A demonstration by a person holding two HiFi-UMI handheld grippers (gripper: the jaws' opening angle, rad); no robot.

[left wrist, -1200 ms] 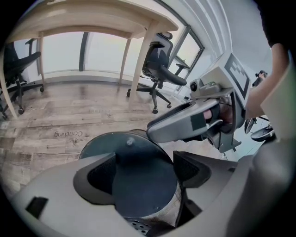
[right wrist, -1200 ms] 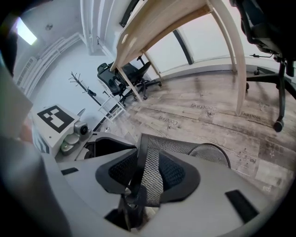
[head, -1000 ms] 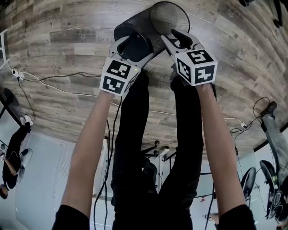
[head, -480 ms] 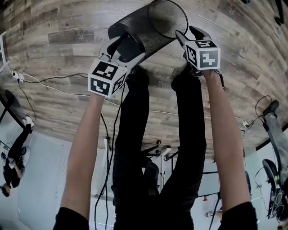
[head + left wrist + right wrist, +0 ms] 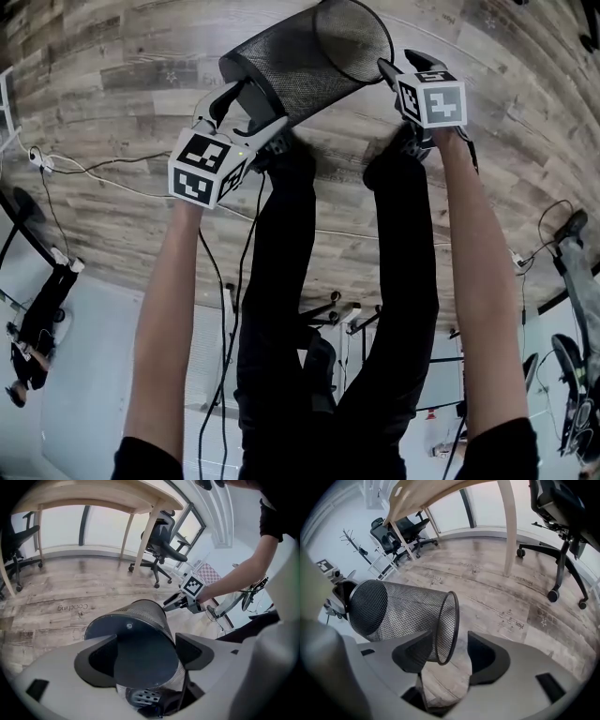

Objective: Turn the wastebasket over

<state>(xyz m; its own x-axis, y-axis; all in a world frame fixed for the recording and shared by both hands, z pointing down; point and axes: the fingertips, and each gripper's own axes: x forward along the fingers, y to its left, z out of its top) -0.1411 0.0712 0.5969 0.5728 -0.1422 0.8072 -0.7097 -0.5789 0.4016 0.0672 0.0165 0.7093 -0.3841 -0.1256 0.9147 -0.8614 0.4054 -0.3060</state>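
The black mesh wastebasket (image 5: 295, 66) hangs on its side above the wooden floor, solid base to the left and open rim to the right. My left gripper (image 5: 251, 109) is shut on the base end; in the left gripper view the dark base (image 5: 136, 644) fills the space between the jaws. My right gripper (image 5: 398, 64) sits at the rim and its jaws have just been opening. In the right gripper view the rim (image 5: 452, 620) stands between the jaws with a gap to the right pad (image 5: 485, 656). The left gripper view shows the right gripper (image 5: 180, 603) beyond the basket.
The person's dark trouser legs (image 5: 281, 244) and shoes stand right under the basket. Cables (image 5: 94, 164) run over the floor at the left. A wooden desk leg (image 5: 511, 531) and wheeled office chairs (image 5: 562, 522) (image 5: 161, 541) stand nearby.
The right gripper has opened, let go of the rim and shifted right. The left gripper has moved left with the base end, and the basket now lies flatter.
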